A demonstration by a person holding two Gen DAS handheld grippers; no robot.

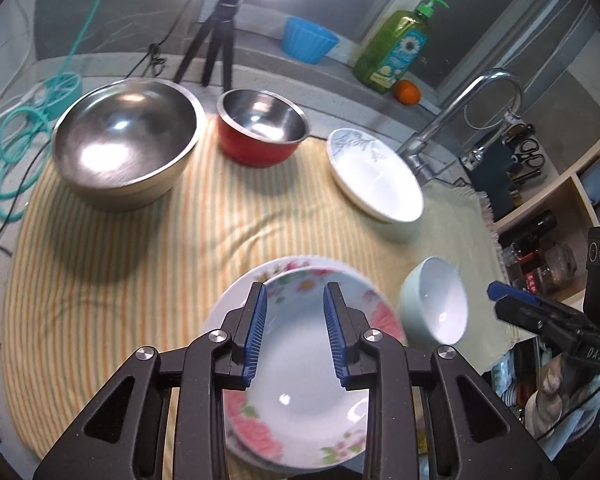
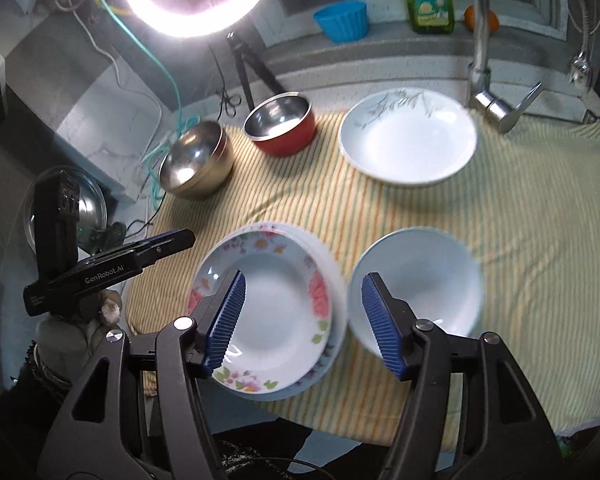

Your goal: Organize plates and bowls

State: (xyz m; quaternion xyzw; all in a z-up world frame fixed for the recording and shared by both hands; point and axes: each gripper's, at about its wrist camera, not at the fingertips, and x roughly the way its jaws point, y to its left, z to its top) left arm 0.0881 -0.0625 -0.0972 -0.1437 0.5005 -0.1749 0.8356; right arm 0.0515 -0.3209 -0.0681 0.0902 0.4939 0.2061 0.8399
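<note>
A floral plate lies stacked on another plate near the front of the striped cloth. My left gripper is open and empty, hovering over this stack. My right gripper is open and empty, above the gap between the stack and a pale blue bowl. A white plate with a leaf print, a red bowl with a steel inside and a large steel bowl stand farther back.
The striped cloth covers the counter. A tap, a green soap bottle, a blue cup, an orange and a small tripod stand behind. Teal hose lies at left.
</note>
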